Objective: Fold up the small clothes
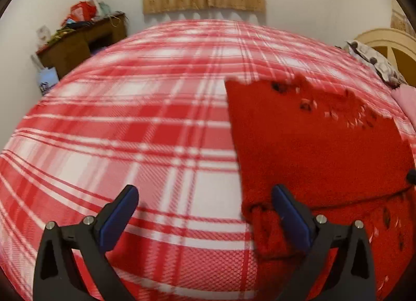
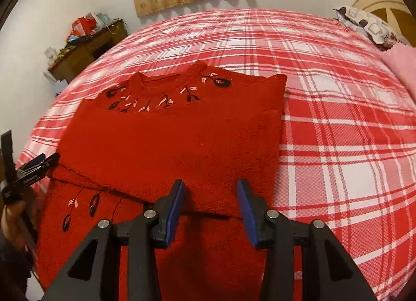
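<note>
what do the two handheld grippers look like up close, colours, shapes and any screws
Both match. The left gripper and right gripper each have two black plastic arms with triangular cut-outs, round silver screw heads at the joints, and flat dark blue ridged pads on the fingers. No cables or markings show. In the right wrist view, a hand grips the other tool's black handle.

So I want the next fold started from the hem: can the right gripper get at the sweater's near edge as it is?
Probably yes: the right gripper hangs open just over the red sweater, nothing between.
</note>
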{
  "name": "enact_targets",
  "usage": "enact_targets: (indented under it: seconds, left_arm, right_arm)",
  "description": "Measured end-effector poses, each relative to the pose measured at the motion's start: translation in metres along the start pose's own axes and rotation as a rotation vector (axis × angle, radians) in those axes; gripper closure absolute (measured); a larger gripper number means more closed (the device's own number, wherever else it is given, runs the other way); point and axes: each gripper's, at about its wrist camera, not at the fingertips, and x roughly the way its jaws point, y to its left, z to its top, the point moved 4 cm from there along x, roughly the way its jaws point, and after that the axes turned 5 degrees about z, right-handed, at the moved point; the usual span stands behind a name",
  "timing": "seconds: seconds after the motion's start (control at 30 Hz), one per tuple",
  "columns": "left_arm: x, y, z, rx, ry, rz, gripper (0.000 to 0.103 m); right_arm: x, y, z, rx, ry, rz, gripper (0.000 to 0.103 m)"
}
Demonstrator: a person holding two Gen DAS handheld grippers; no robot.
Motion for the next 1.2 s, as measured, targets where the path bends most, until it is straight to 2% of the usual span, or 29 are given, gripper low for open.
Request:
enact_targets:
  seconds: [0.07, 0.2, 0.47, 0.6, 0.73, 0.8, 0.97, 1.2]
  left_arm:
    - [-0.003, 0.003, -0.001, -0.009, -0.013, -0.003, 0.000]
    - [-0.004, 0.001, -0.002, 0.006, -0.017, 0.000, 0.000]
    - [-0.009, -0.012, -0.008, 0.080, -0.037, 0.033, 0.000]
    - [-0.009, -0.012, -0.007, 0.081, -0.031, 0.033, 0.000]
    - [-0.012, -0.013, -0.008, 0.087, -0.030, 0.034, 0.000]
    - [-0.011, -0.013, -0.009, 0.093, -0.025, 0.034, 0.000]
    - [-0.019, -0.010, -0.012, 0.069, 0.002, 0.004, 0.000]
    - [-0.042, -0.016, -0.016, 0.096, -0.024, -0.021, 0.000]
  right_arm:
    - [0.001, -0.004, -0.002, 0.029, -0.011, 0.021, 0.060]
    - [0.006, -0.004, -0.003, -0.003, -0.042, -0.017, 0.059]
    - [0.002, -0.006, -0.006, 0.026, -0.056, -0.018, 0.059]
    - [-0.002, -0.001, -0.008, 0.022, -0.061, -0.039, 0.059]
    - [0.005, 0.007, -0.008, -0.048, -0.050, -0.085, 0.052]
    - [0.005, 0.007, -0.006, -0.036, -0.039, -0.082, 0.051]
    - [-0.009, 0.013, -0.011, -0.019, -0.061, -0.082, 0.050]
    - [-0.026, 0.021, -0.025, -0.025, -0.070, -0.089, 0.048]
